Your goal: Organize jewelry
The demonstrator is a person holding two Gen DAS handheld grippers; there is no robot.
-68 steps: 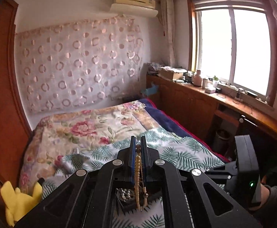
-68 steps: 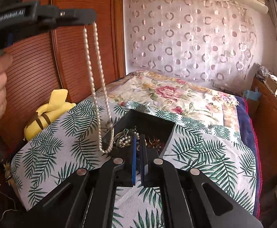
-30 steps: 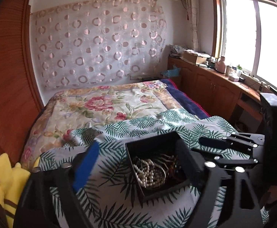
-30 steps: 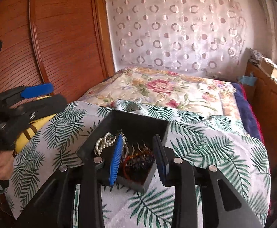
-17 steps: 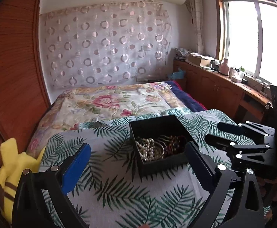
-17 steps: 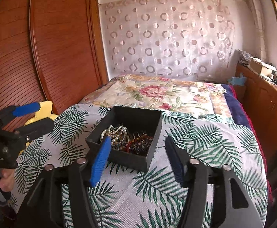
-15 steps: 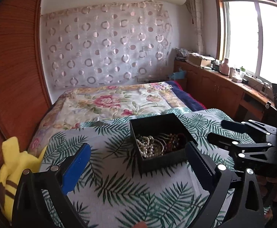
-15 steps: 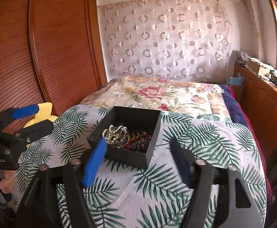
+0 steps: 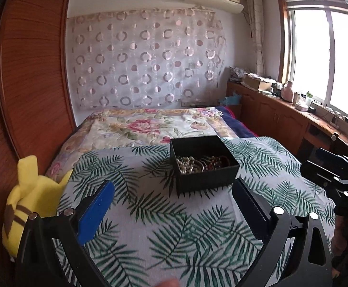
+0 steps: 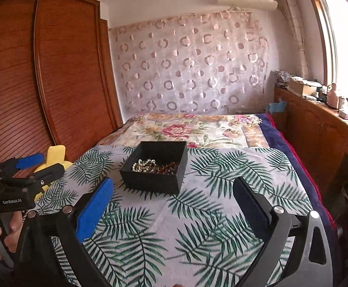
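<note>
A black open box stands on the palm-leaf cloth on the bed. Inside lie a pearl necklace and dark red beaded jewelry. My left gripper is open and empty, held back from the box's near side. My right gripper is open and empty, also short of the box. The right gripper shows at the right edge of the left wrist view; the left gripper shows at the left edge of the right wrist view.
A yellow plush toy lies at the bed's left edge against the wooden wardrobe. A floral quilt covers the far bed. A wooden counter with small items runs under the window at right.
The left gripper let the pearl necklace into the box and opened. Both grippers opened wide and pulled back and up from the box.
</note>
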